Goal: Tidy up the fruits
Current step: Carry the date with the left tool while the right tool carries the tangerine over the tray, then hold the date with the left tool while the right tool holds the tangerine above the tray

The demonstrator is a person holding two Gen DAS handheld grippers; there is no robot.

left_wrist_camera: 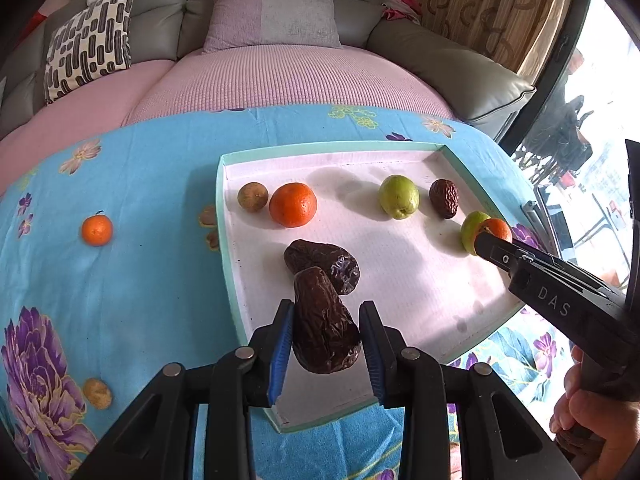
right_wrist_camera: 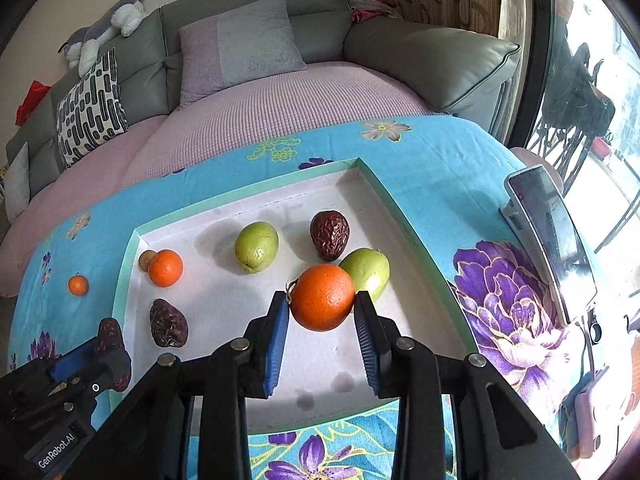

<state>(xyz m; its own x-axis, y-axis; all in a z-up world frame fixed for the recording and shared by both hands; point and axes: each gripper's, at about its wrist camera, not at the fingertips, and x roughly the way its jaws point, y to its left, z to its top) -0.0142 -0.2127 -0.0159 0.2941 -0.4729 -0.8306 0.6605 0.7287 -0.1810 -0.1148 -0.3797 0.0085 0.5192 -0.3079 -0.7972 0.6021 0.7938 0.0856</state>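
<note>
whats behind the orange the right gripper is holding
Right behind the orange held by the right gripper lies a green fruit in the tray, its near side covered by the orange. Beyond sits a wrinkled dark date.

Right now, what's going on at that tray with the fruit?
A person is sorting fruit into the white tray, a gripper in each hand. The left gripper is shut on a dried date above the tray's near left part. The right gripper is shut on an orange over the right side. Several fruits already lie in the tray; a small mandarin sits on the blue cloth.
</note>
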